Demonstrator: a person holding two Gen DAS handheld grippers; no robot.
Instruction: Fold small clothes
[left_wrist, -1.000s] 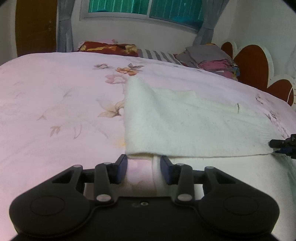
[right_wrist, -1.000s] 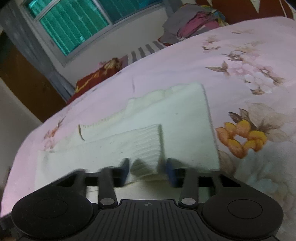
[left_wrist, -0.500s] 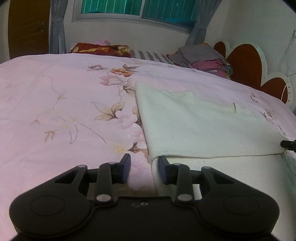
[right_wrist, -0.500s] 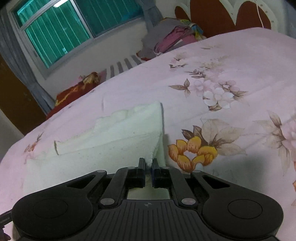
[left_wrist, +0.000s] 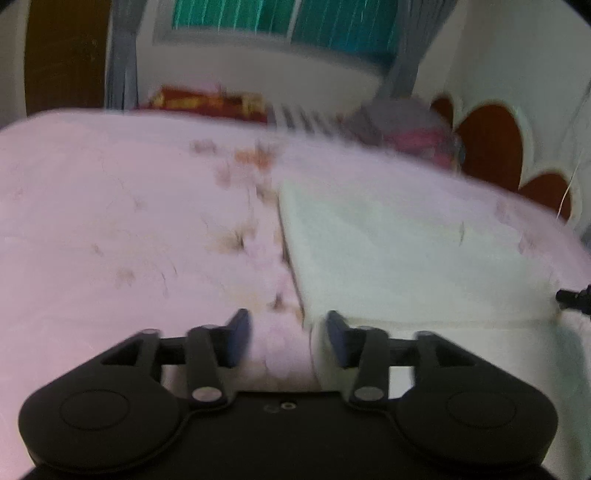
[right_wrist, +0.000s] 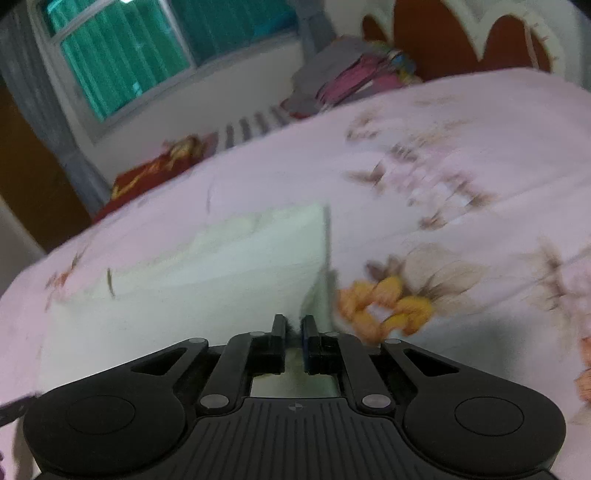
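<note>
Releasing on the left: left gripper (left_wrist: 284, 338) jaws are opening, with the garment's (left_wrist: 388, 258) near left corner edge loosely between them, no pad visibly pressing it. Right gripper (right_wrist: 293, 328) jaws stand narrow and are also opening; cream cloth sits in the slot, but blur hides whether the pads press on it. Garment (right_wrist: 207, 280) lies flat on the bed (left_wrist: 110, 221), a folded cream rectangle, long axis running left to right across both frames, directly ahead of both jaws. Left jaws sit at its lower-left corner, right jaws at its lower-right corner (right_wrist: 317, 295); neither hand is clearly nearer. Judgement: next fold probably needs regrasping these short ends. Far back, upper right: clothes pile (right_wrist: 351, 77), headboard (left_wrist: 491, 147).
</note>
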